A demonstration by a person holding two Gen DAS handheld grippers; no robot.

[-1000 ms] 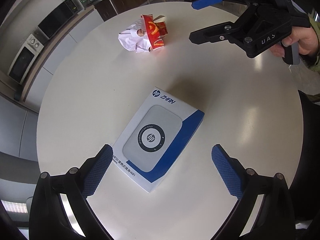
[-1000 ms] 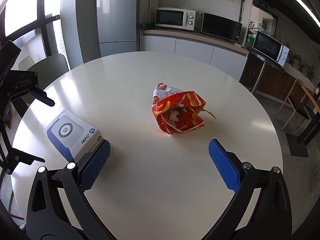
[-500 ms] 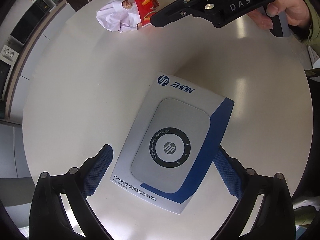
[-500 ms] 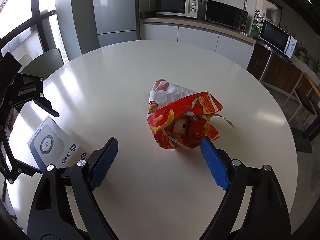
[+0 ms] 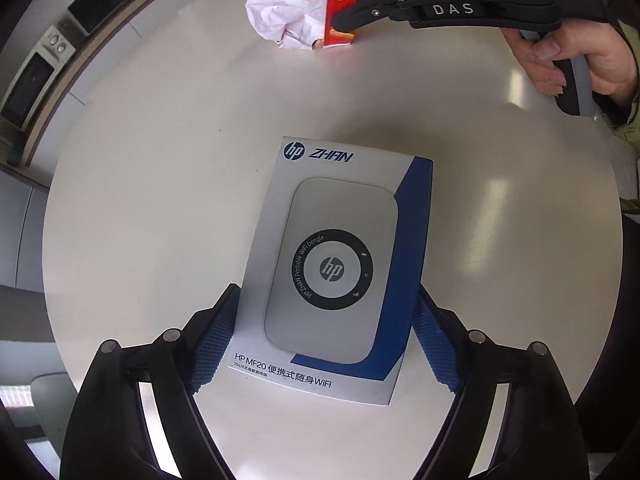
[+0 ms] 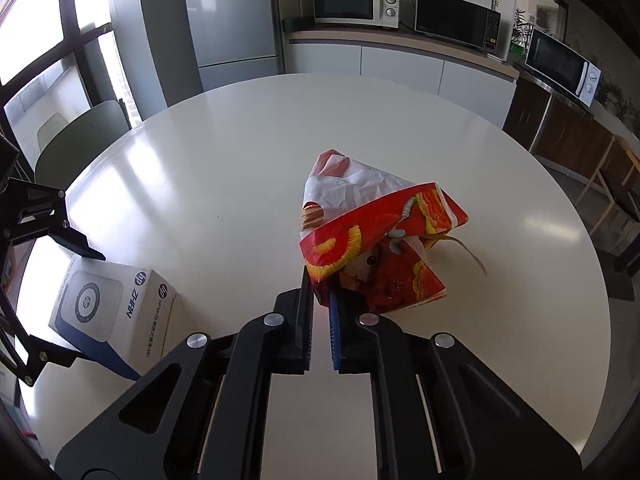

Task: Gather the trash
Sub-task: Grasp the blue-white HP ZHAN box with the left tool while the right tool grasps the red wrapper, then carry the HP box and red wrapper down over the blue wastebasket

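A white and blue HP WiFi box (image 5: 336, 268) lies on the round white table (image 5: 160, 200). My left gripper (image 5: 324, 340) has its blue pads against the box's two long sides at its near end. The box also shows at the left in the right wrist view (image 6: 108, 308). A crumpled red, yellow and white paper wrapper (image 6: 372, 240) lies mid-table. My right gripper (image 6: 320, 300) is shut on the wrapper's near lower corner. In the left wrist view the wrapper (image 5: 300, 20) sits at the far edge with the right gripper (image 5: 348, 20) clamped on it.
A kitchen counter with several microwaves (image 6: 356, 4) and a fridge (image 6: 232, 12) stands beyond the table. A green chair (image 6: 80, 140) stands at the table's left side. Wooden cabinets and chairs (image 6: 580, 136) are to the right.
My left gripper moved down over the box and closed onto its sides. My right gripper advanced to the wrapper and shut on its corner.
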